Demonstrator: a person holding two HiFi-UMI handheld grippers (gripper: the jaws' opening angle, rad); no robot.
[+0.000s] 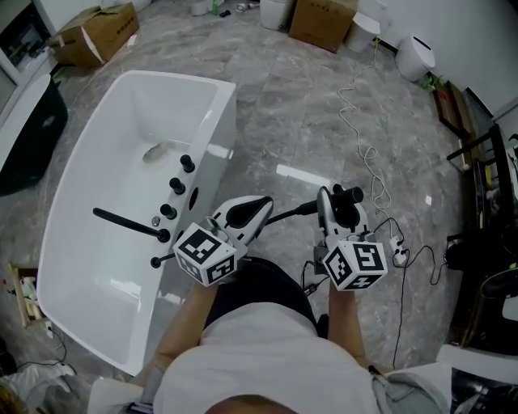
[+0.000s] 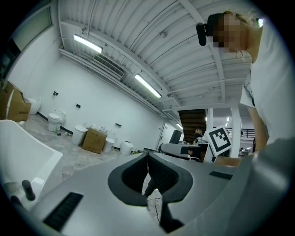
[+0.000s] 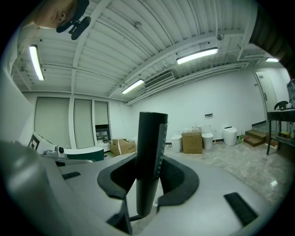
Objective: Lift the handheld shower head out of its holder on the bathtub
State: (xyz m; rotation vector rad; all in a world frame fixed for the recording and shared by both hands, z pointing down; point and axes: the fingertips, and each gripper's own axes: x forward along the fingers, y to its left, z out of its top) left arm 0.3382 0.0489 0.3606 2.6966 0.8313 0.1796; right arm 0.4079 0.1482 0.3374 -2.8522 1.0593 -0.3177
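Observation:
The black handheld shower head [image 1: 353, 195] is off the white bathtub [image 1: 217, 121], held to its right over the floor. My right gripper [image 1: 340, 196] is shut on it. In the right gripper view the handle [image 3: 150, 147] stands upright, clamped between the dark pads of the right gripper [image 3: 148, 177]. Its black hose [image 1: 290, 213] runs left behind my left gripper [image 1: 261, 204]. That gripper hovers beside the tub's rim. In the left gripper view the left gripper [image 2: 148, 169] has its pads pressed together on nothing. A black spout [image 1: 125, 221] and black knobs [image 1: 187, 162] line the tub's deck.
Cardboard boxes [image 1: 322, 19] and white toilets [image 1: 416, 55] stand along the far wall. A white cable [image 1: 363, 133] snakes over the grey marble floor to a power strip [image 1: 397, 255]. A dark rack [image 1: 486, 170] stands on the right, and another box [image 1: 97, 34] lies beyond the tub.

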